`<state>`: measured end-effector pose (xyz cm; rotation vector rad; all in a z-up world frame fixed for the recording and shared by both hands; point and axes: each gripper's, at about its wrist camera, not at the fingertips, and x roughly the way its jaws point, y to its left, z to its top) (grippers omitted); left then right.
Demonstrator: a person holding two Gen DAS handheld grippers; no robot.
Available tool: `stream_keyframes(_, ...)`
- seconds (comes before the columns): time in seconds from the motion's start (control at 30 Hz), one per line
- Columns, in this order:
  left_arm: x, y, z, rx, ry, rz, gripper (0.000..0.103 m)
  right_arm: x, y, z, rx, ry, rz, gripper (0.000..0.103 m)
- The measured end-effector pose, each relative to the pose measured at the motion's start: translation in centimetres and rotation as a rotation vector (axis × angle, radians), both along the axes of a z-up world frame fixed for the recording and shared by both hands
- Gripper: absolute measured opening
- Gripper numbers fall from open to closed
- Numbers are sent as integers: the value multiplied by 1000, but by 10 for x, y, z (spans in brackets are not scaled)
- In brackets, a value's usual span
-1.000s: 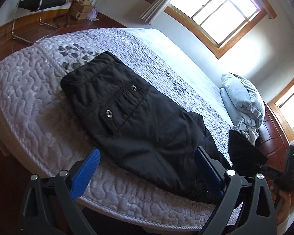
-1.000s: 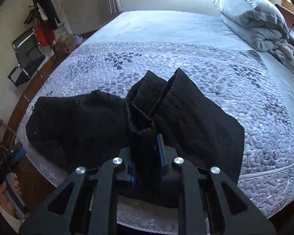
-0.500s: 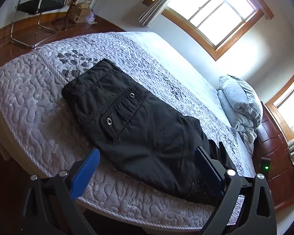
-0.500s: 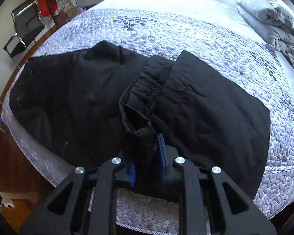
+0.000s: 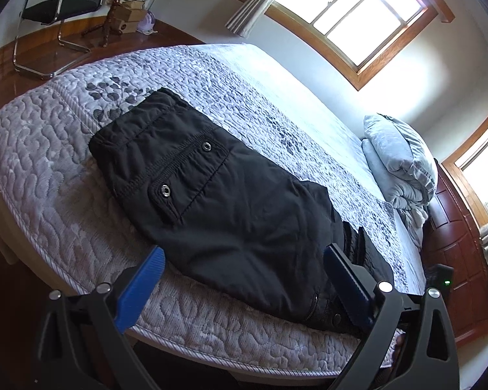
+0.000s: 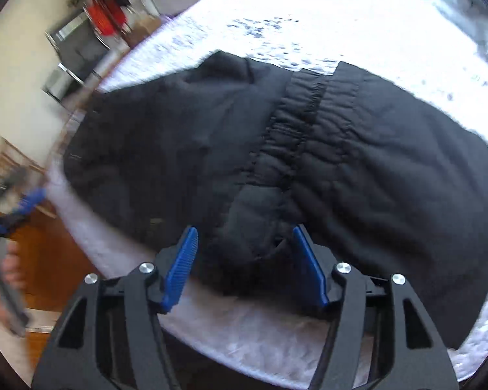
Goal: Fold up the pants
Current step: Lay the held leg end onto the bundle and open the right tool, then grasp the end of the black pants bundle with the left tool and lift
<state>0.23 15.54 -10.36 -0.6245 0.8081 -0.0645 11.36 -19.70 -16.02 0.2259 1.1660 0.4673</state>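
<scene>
Black pants (image 5: 211,201) lie on the quilted bed near its front edge, pocket with two snaps facing up. In the right wrist view the pants (image 6: 358,169) show folded over, with the elastic waistband on top of the legs. My left gripper (image 5: 244,260) is open and empty, low at the bed's edge just in front of the pants. My right gripper (image 6: 244,237) is open, its blue fingers either side of a bunched fold at the pants' near edge, not clamping it.
The grey quilted bed (image 5: 42,175) fills the view, its edge close to both grippers. A folded pale duvet (image 5: 400,169) sits at the head. A chair (image 5: 55,3) and boxes stand on the wooden floor beyond. The left gripper shows blurred in the right wrist view (image 6: 19,204).
My right gripper has lowered the held fold onto the pants and opened, letting the fabric go. The left gripper has stayed open in about the same place.
</scene>
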Motion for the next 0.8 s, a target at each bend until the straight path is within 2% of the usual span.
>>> stream_keyframes(0.17,1,-6,-3,-5,20,-3,99,-4,-54,12,168,17,-161,62)
stream_keyframes(0.3,4,-15,-4,-10,32,-11,99,5,-71,2,190,29,-206,60)
stream_keyframes(0.5,1,-28,1,17,34,-33,99,15,-53,-7,106,28,-153,58)
stream_keyframes(0.63,2,-31,-2,32,60,-40,99,10,-34,-17,-8,18,-93,60)
stream_keyframes(0.8,3,-31,-5,31,71,-39,99,4,-29,-26,-36,23,-56,59)
